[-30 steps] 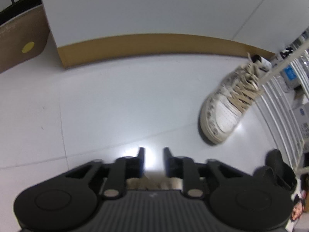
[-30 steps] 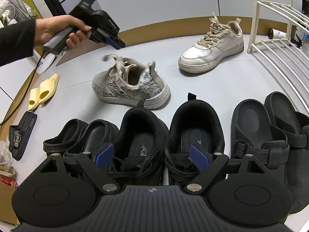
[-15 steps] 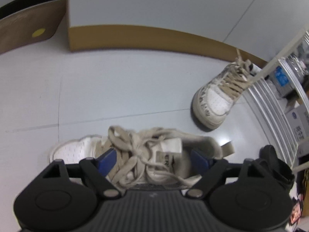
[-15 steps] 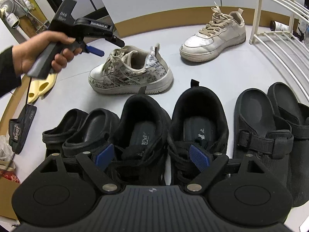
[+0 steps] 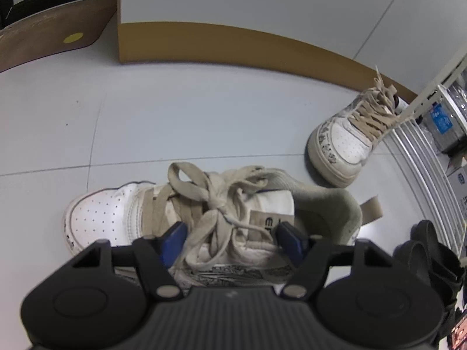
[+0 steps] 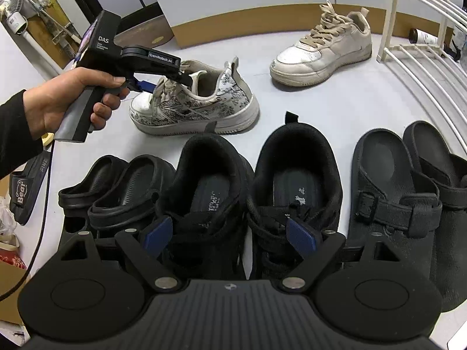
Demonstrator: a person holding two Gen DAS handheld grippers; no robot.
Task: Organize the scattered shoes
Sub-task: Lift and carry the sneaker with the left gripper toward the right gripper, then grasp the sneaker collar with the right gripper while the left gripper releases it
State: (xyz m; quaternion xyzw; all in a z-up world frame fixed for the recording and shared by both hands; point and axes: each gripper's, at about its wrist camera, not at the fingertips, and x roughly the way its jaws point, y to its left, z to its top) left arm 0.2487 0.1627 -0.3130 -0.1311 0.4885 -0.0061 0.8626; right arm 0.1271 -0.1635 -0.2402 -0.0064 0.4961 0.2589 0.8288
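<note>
A grey-patterned white sneaker (image 5: 116,213) (image 6: 204,108) stands on the floor behind the row of black shoes. A hand (image 6: 64,96) holds my left gripper (image 5: 232,237) (image 6: 166,83) over it. Its jaws are closing with the laces and tongue between the blue pads, and I see no firm press. The matching sneaker (image 5: 344,143) (image 6: 321,49) stands farther off by the rack. My right gripper (image 6: 230,234) hangs open above a pair of black sneakers (image 6: 210,175), holding nothing.
Black clogs (image 6: 116,186) stand left of the black sneakers, black strap sandals (image 6: 388,175) to their right. A white wire rack (image 6: 423,58) (image 5: 414,145) borders the right side. A black slide (image 6: 23,192) lies far left. A tan-based panel (image 5: 204,43) backs the floor.
My left gripper has come down over the patterned sneaker. Its jaws went from narrow to wide and now stand a little narrower astride the laces. The right gripper has not moved.
</note>
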